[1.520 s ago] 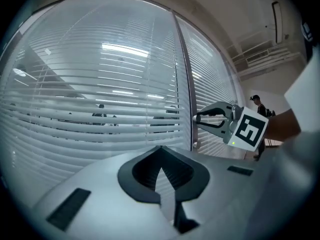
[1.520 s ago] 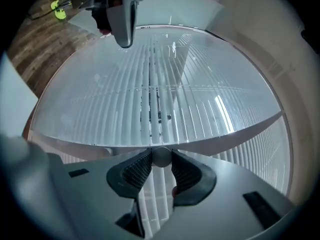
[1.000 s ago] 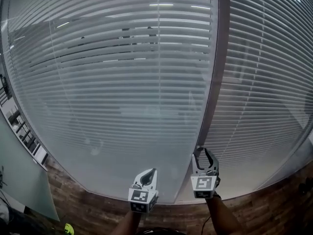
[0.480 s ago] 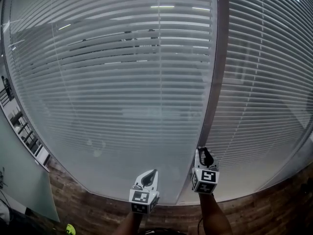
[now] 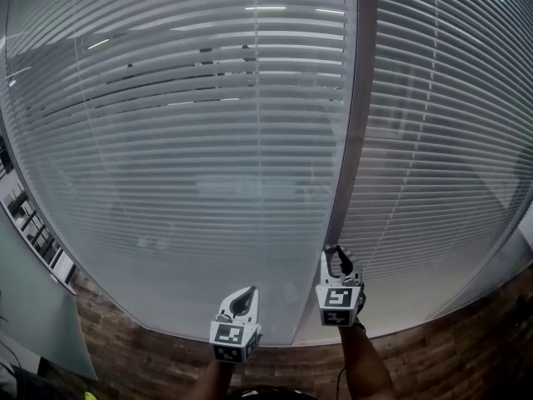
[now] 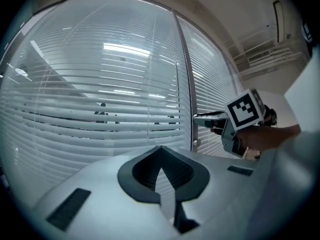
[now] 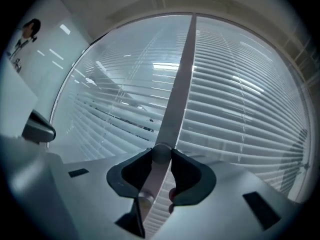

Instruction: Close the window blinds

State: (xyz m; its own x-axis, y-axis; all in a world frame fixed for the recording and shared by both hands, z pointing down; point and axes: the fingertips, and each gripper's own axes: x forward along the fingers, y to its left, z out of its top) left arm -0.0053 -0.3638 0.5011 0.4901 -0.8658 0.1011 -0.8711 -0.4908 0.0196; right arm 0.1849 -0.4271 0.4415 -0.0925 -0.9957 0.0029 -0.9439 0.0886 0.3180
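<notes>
So, my left tool (image 5: 241,300) is pinched closed and empty, down low. Further out, my right tool (image 7: 161,156) is clamped on what looks like the small control knob (image 7: 160,152) on the frame post (image 5: 350,123). I'd grip it square and move it steadily. Beyond, the blinds (image 5: 208,140) fill both panes, slats running level, side to side.

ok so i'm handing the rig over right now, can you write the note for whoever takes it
Left gripper: shut, empty, held low in front of the left blind.
Right gripper: shut on the small round knob on the post between the two windows.
Blind: down, but the slats are tilted open enough to see the room behind.
Done: knob gripped.
Left: probably turn the knob until the slats shut, then let go.
</notes>
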